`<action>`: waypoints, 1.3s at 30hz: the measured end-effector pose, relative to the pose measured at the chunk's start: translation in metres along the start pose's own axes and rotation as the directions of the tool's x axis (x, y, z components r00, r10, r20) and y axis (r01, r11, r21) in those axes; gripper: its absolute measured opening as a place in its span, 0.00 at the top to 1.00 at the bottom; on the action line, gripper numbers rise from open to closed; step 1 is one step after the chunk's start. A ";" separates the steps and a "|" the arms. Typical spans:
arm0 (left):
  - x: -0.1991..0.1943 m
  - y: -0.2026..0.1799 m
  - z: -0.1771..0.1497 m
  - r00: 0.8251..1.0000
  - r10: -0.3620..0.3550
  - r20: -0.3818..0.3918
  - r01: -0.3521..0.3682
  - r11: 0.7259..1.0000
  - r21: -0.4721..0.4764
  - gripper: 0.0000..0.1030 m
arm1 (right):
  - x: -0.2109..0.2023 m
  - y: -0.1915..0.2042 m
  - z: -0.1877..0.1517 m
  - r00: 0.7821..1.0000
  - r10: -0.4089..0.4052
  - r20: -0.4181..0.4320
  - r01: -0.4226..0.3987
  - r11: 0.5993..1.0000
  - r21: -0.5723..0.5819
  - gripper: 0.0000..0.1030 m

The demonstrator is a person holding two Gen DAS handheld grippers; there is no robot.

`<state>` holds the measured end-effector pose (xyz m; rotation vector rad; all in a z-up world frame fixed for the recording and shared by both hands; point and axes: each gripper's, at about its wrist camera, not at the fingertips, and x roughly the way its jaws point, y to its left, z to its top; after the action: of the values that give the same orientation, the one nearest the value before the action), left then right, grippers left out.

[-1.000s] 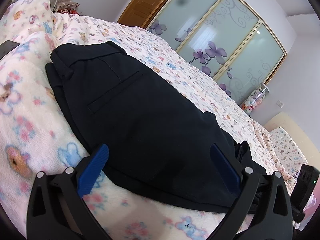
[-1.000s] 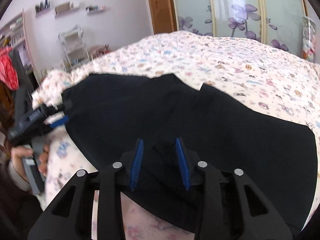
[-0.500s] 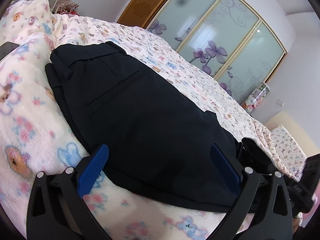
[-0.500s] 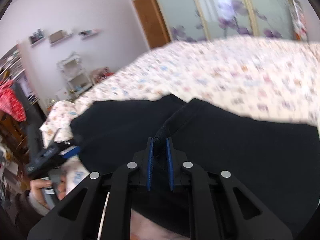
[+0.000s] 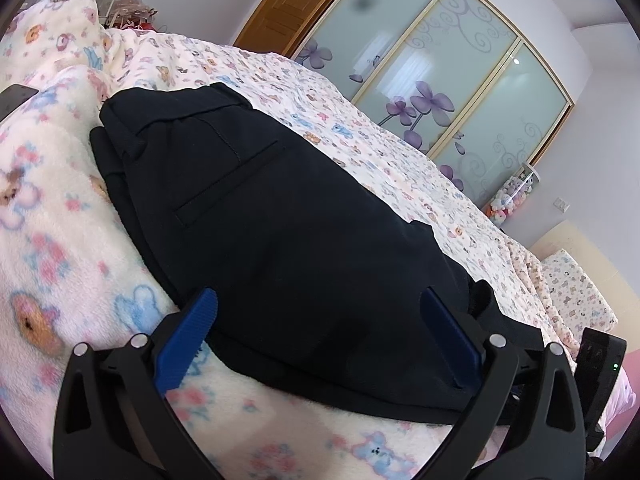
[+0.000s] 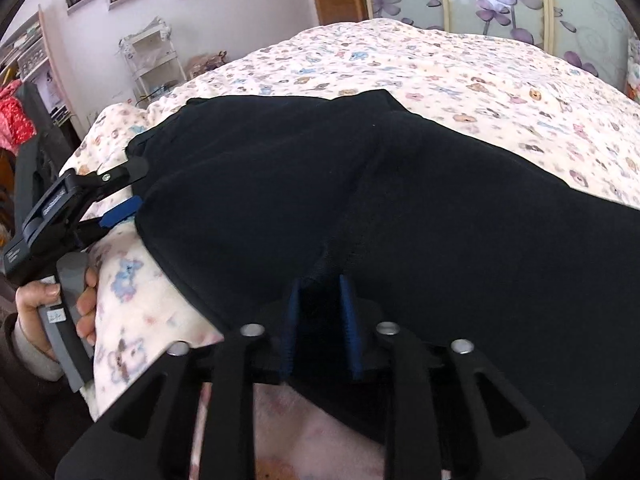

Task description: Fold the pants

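Two grippers work the black pants (image 5: 304, 248) on the bed (image 5: 360, 136): the right gripper (image 6: 320, 312), half open a second ago, now has its jaws pinched on a fabric ridge at the near edge. The left gripper (image 5: 320, 320) stays wide open around the other end, so a fold looks ready to begin.

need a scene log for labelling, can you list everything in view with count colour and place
pants: one, black, flat on the bed, a fold pinched near the right camera
blanket: one, cream with bear print, under the pants
wardrobe doors: three panels, frosted with purple flowers, behind the bed
door: one, brown wood, left of the wardrobe
wire rack: one, white, by the far wall
left gripper: black with blue pads, open over the pants edge
right gripper: black with blue pads, shut on the pants
left hand: one, on the left gripper's handle
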<state>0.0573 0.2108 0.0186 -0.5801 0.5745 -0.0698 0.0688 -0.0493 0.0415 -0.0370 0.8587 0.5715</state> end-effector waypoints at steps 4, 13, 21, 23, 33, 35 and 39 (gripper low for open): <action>0.000 0.000 0.000 1.000 -0.004 0.001 0.004 1.000 -0.003 0.02 | -0.013 0.001 0.003 0.999 0.037 0.034 -0.037 0.999 0.005 0.49; -0.002 0.003 0.000 1.000 -0.020 0.007 0.020 1.000 -0.012 0.02 | -0.010 -0.002 0.004 0.993 0.103 0.049 -0.106 0.992 0.065 0.41; -0.034 0.018 0.014 0.990 -0.137 0.018 0.138 0.975 -0.172 0.02 | -0.021 -0.026 0.005 0.965 0.245 0.091 -0.256 0.955 0.151 0.35; -0.046 0.034 0.018 0.981 -0.188 0.043 0.192 0.937 -0.291 0.02 | -0.047 -0.044 0.007 0.919 0.342 0.194 -0.374 0.913 0.161 0.21; -0.016 0.048 0.036 0.991 -0.081 -0.107 0.025 0.897 -0.441 0.02 | -0.062 -0.130 -0.026 0.646 0.540 0.539 -0.723 0.659 0.206 0.14; -0.008 0.050 0.042 0.990 -0.055 -0.133 -0.011 0.891 -0.453 0.02 | -0.054 -0.135 -0.026 0.645 0.552 0.529 -0.737 0.633 0.238 0.14; 0.004 0.046 0.055 0.979 -0.021 -0.202 -0.077 0.881 -0.467 0.02 | -0.056 -0.126 -0.027 0.630 0.564 0.534 -0.743 0.638 0.202 0.11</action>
<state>0.0851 0.2761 0.0292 -1.0515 0.8062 0.0436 0.0825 -0.1892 0.0399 0.8206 0.5137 1.0526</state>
